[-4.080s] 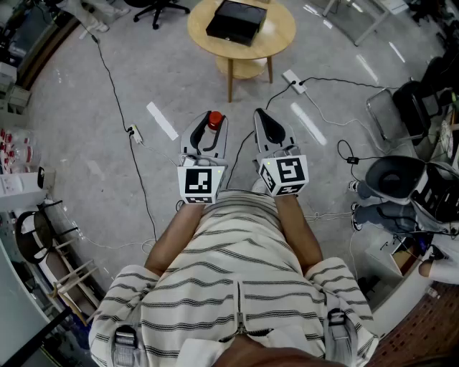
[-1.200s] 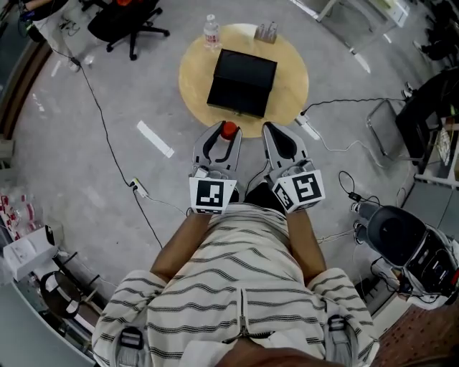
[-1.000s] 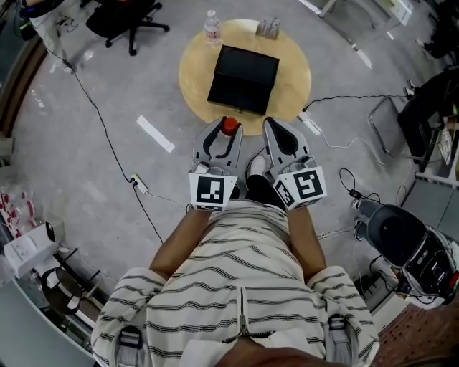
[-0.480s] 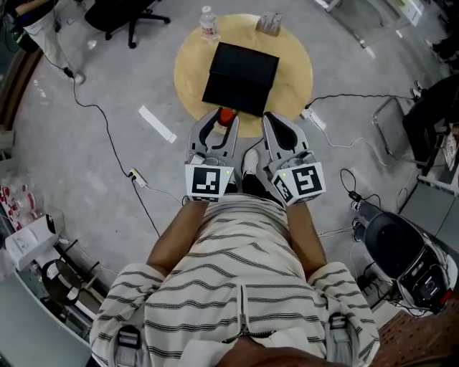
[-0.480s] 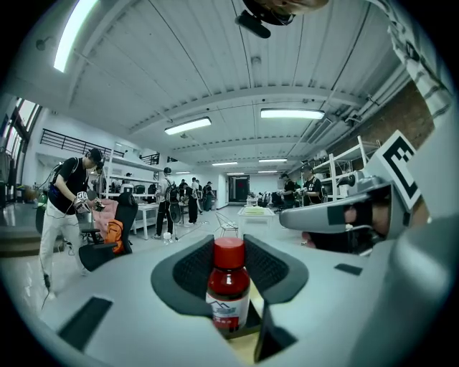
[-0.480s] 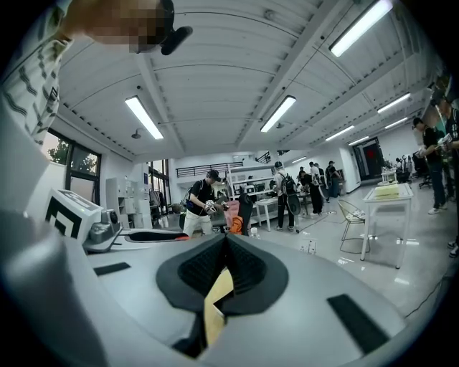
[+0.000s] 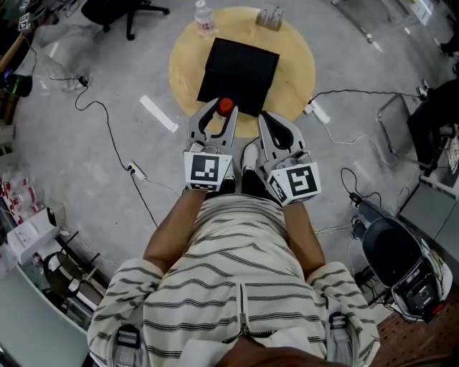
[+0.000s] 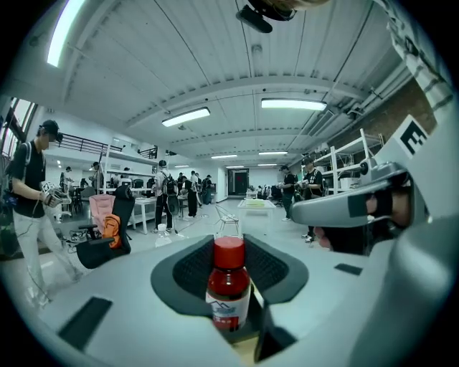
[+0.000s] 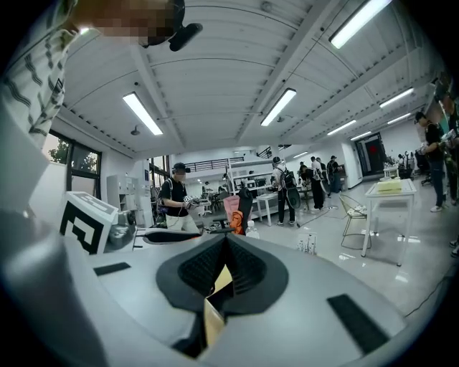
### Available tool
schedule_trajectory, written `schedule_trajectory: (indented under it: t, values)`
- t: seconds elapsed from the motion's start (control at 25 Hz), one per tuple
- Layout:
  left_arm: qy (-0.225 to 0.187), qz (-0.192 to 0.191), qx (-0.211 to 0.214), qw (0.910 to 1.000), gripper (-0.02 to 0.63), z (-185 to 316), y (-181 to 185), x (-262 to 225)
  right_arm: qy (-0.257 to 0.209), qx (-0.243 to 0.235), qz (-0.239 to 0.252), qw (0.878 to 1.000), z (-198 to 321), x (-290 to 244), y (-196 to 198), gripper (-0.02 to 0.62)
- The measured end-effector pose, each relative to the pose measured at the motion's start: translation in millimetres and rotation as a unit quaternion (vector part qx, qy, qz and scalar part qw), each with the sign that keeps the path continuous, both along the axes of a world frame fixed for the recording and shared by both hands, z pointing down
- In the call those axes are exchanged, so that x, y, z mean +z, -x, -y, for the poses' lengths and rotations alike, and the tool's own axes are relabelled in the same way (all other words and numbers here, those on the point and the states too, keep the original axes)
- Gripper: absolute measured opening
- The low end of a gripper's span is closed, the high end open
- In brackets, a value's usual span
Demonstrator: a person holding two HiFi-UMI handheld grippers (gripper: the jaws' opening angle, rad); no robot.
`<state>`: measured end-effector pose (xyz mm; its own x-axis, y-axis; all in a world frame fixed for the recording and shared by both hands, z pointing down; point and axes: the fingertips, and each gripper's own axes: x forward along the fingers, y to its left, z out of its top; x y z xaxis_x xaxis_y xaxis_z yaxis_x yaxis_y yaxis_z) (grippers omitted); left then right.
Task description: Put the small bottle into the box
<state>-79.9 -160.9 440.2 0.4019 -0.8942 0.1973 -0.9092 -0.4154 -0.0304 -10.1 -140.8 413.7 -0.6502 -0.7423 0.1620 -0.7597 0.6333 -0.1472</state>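
A small bottle point(image 7: 225, 106) with a red cap stands upright between the jaws of my left gripper point(image 7: 219, 112), which is shut on it. In the left gripper view the bottle point(image 8: 229, 292) fills the middle, pads on both sides of it. The black box point(image 7: 239, 67) lies closed on the round wooden table point(image 7: 294, 50), just beyond the bottle. The left gripper's tip is over the table's near edge, close to the box. My right gripper point(image 7: 267, 120) is beside it to the right, shut with nothing in it, its pads point(image 9: 237, 261) meeting at the tip.
A clear water bottle point(image 7: 204, 17) and a small pack point(image 7: 270, 16) stand at the table's far side. Cables and a power strip point(image 7: 318, 113) lie on the floor at the right, a white tape strip point(image 7: 159, 113) at the left. An office chair point(image 7: 107, 8) stands at the far left.
Both grippers have moved forward toward the round table, and the left one still holds the bottle. The box and table now lie right in front of the jaw tips.
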Motion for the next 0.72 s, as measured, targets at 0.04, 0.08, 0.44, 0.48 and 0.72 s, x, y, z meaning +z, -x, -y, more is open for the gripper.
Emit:
schedule_trajectory:
  t: [0.04,0.08,0.44,0.48,0.72]
  values:
    - [0.003,0.002,0.002,1.0000,0.141,3.3,-1.4,3.5,0.003,0.000,0.001,1.000,0.1,1.8,-0.9,0.018]
    - [0.006,0.004,0.003,1.0000,0.141,6.1,-2.7,7.3,0.005,0.000,0.001,1.000,-0.2,3.6,-1.8,0.018]
    - [0.054,0.011,0.005,0.9985,0.141,36.6,-1.8,60.8,0.024,0.005,0.000,1.000,8.3,24.4,-5.0,0.018]
    - [0.058,0.013,0.004,0.9982,0.141,39.5,-1.8,66.3,0.023,0.005,-0.003,1.000,9.6,25.3,-5.3,0.018]
    - [0.083,0.022,0.004,0.9963,0.141,55.3,1.0,101.0,0.031,0.007,-0.012,0.999,15.2,35.3,-4.1,0.018]
